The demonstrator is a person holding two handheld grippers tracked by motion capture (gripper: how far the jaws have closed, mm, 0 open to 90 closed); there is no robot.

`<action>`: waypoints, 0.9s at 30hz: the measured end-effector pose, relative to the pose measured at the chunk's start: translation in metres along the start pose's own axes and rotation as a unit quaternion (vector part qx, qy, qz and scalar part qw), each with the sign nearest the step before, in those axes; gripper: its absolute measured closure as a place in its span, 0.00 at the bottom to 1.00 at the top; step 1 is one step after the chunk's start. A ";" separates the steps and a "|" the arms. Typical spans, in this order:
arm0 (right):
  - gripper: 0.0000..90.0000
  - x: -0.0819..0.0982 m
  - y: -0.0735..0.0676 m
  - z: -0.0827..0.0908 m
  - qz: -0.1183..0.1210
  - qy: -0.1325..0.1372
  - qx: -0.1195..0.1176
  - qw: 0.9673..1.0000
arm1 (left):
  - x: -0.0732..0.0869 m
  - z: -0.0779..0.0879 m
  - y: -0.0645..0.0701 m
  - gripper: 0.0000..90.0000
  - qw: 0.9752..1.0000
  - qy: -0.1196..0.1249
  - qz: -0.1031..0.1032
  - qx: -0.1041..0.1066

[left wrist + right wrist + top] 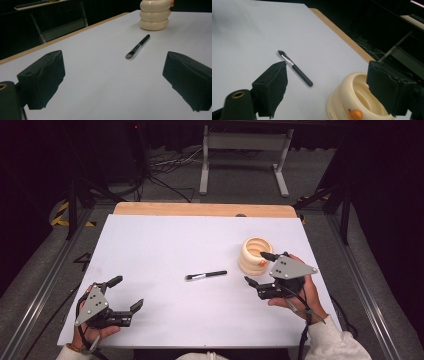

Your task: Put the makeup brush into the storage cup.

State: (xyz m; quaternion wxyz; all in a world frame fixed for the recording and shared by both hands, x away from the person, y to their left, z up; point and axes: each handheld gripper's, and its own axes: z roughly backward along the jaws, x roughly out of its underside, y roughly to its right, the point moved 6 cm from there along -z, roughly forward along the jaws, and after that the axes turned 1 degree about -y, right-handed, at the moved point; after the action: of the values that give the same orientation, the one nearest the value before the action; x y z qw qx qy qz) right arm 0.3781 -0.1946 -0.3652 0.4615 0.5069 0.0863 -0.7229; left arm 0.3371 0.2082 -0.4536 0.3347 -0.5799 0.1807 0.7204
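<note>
Brush (205, 275) lies flat mid-table (165, 245), just left of the ribbed cream holder (252, 255). Right tool (257, 268) hovers released beside that holder, empty; left tool (127, 293) rests released too. Best approach: come down across the handle, then clench squarely

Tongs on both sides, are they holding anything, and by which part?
Nothing is held: left tongs and right tongs stand open, the brush lying untouched.
</note>
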 end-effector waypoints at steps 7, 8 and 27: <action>0.24 -0.021 -0.012 -0.041 0.043 -0.064 -0.068 0.995 | 0.002 0.003 0.001 0.06 1.000 -0.003 0.001 -0.002; 0.24 -0.022 -0.014 -0.049 0.051 -0.076 -0.080 0.993 | 0.003 0.004 0.001 0.06 1.000 -0.002 0.001 -0.002; 0.42 -0.017 -0.048 -0.160 0.133 -0.235 -0.166 0.948 | 0.009 0.011 0.003 0.06 1.000 -0.010 0.005 -0.001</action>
State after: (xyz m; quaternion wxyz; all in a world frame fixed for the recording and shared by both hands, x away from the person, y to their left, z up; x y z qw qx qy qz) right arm 0.4474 -0.0624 -0.4433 0.6386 0.2461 0.0260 -0.7286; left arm 0.3263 0.2160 -0.4597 0.3319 -0.5724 0.1797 0.7280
